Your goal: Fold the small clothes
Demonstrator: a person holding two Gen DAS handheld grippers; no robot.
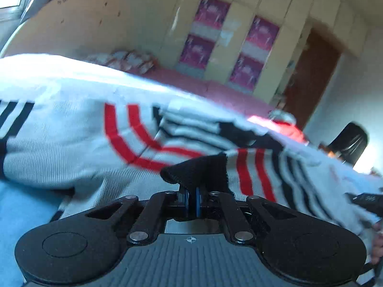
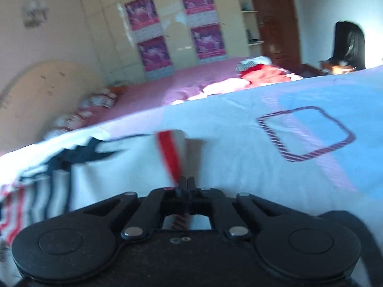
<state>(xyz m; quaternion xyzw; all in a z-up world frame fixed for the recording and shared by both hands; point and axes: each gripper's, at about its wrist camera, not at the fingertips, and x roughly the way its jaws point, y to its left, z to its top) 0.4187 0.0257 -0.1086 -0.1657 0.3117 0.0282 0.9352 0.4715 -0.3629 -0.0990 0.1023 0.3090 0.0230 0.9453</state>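
Observation:
A white knit sweater (image 1: 71,141) with red and black stripes lies bunched across the bed. My left gripper (image 1: 191,193) is shut on its black ribbed edge (image 1: 201,172), lifted a little. My right gripper (image 2: 186,184) is shut on a red-and-white striped edge (image 2: 170,153) of the same sweater, which stands up from the jaws. The rest of the sweater (image 2: 36,186) trails off to the left in the right wrist view. The right gripper's body shows at the right edge of the left wrist view (image 1: 366,201).
A white and light blue bedsheet (image 2: 275,167) with a purple square print covers the near bed. Behind it are a pink bedspread (image 2: 148,95), a pile of red and white clothes (image 2: 263,71), a wardrobe with pink posters (image 2: 198,24), a headboard (image 2: 36,91) and a black chair (image 2: 349,45).

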